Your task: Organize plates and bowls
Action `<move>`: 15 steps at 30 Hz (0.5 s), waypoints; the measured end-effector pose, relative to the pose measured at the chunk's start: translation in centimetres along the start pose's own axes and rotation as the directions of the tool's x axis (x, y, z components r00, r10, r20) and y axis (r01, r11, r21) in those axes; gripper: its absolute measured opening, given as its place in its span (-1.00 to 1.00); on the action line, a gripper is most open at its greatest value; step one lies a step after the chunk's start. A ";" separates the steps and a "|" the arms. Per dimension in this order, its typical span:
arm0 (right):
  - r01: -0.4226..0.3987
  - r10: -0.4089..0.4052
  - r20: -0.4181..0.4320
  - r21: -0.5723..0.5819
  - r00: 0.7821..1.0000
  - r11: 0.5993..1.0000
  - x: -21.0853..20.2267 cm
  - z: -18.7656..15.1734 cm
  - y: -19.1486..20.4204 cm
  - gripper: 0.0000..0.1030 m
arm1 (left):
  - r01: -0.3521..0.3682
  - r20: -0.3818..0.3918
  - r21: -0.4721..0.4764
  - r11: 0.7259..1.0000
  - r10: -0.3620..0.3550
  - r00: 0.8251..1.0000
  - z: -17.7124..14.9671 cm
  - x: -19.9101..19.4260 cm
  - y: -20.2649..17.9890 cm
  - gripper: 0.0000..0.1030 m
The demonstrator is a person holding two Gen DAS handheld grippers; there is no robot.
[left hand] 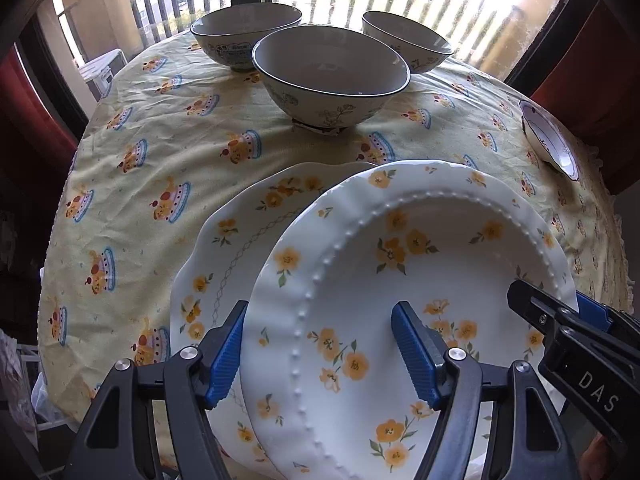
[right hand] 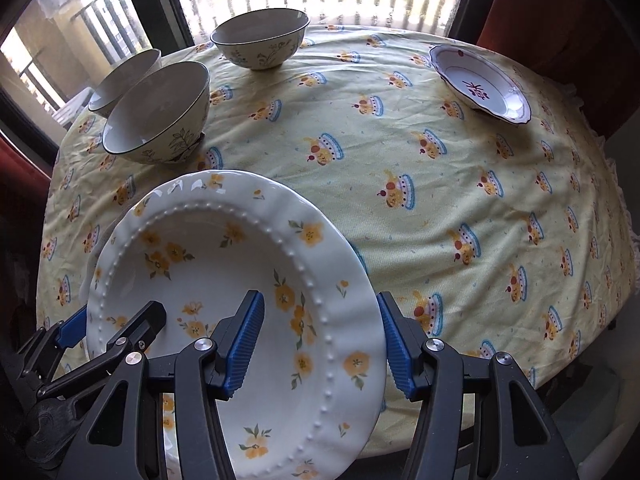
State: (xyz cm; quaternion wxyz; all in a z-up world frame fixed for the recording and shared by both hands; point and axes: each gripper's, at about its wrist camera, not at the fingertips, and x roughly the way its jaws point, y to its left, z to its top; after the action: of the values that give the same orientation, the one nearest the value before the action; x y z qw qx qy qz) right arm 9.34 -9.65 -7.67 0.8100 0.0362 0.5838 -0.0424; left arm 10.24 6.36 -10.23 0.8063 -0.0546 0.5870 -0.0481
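Left gripper [left hand: 320,344]: jaws parted wide, straddling the left rim of the beaded plate [left hand: 400,300] — 1 blue pad [left hand: 228,354] outside the edge, the other over the plate's well. Whether the pads press on the rim cannot be told; nothing is clamped tight.

Right gripper [right hand: 320,340]: jaws equally wide apart, straddling the plate's right rim [right hand: 340,280]; 1 pad sits over the inside, the other just outside the edge. Contact with the rim cannot be told.

Beaded plate: white, yellow flowers, a ring of raised dots; it lies between both grippers, overlapping the second plate [left hand: 224,248] and shifted to its right.

Second plate: same flower pattern with a lattice band, flat on the tablecloth [left hand: 160,140] beneath the beaded one.

Bowls: 3 dark-rimmed bowls upright at the far side — nearest bowl [left hand: 332,76], far left bowl [left hand: 244,36], far right bowl [left hand: 408,40]; the 3 stand close together, separate.

Small dish [right hand: 480,84]: white with a dark rim and purple motif, alone near the table's right edge, well apart from the rest.

Tablecloth: pale yellow, printed with cake motifs.
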 end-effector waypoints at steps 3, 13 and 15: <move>0.009 -0.009 -0.010 -0.015 1.000 1.000 0.7 0.1 0.5 0.17 | -0.002 -0.020 -0.010 1.000 0.002 1.000 -0.3 0.6 0.4 0.39; 0.023 -0.025 -0.033 -0.046 0.999 0.999 1.8 0.3 1.6 0.13 | -0.024 -0.041 -0.027 0.999 0.023 0.999 -0.5 1.7 1.1 0.44; 0.026 -0.028 -0.041 -0.053 0.999 0.998 2.1 0.3 1.7 0.13 | -0.037 -0.042 -0.032 0.999 0.036 0.998 -0.4 1.8 0.8 0.50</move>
State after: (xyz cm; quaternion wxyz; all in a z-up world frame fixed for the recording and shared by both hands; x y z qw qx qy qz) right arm 10.49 -8.03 -9.59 0.7976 0.0077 0.6020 -0.0372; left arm 10.45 6.92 -12.21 0.7939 -0.0560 0.6050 -0.0249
